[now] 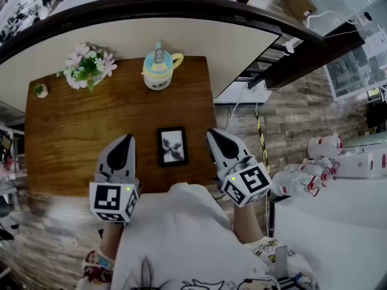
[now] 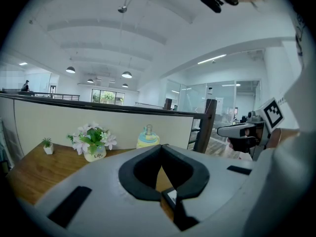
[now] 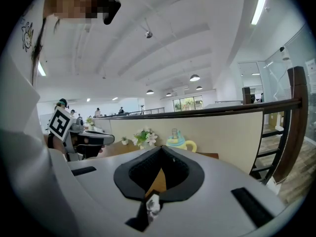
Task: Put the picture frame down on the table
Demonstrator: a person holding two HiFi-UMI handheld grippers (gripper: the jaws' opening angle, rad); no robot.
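Observation:
The black picture frame [image 1: 172, 145], with a white mat and a dark plant print, lies flat on the wooden table [image 1: 72, 138] near its front edge. My left gripper [image 1: 127, 139] hovers to the frame's left, apart from it, its jaws closed to a point with nothing between them. My right gripper [image 1: 211, 133] sits to the frame's right by the table's right edge, also shut and empty. In the left gripper view the jaws [image 2: 161, 146] meet at the tip. The right gripper view shows its jaws [image 3: 161, 147] closed the same way.
At the back of the table stand a pot of pink and white flowers [image 1: 89, 67], a yellow and blue lidded cup [image 1: 159, 69] and a tiny potted plant [image 1: 41, 90]. A curved parapet wall [image 1: 181, 38] rises behind. To the right lies a white surface with bottles [image 1: 302, 183].

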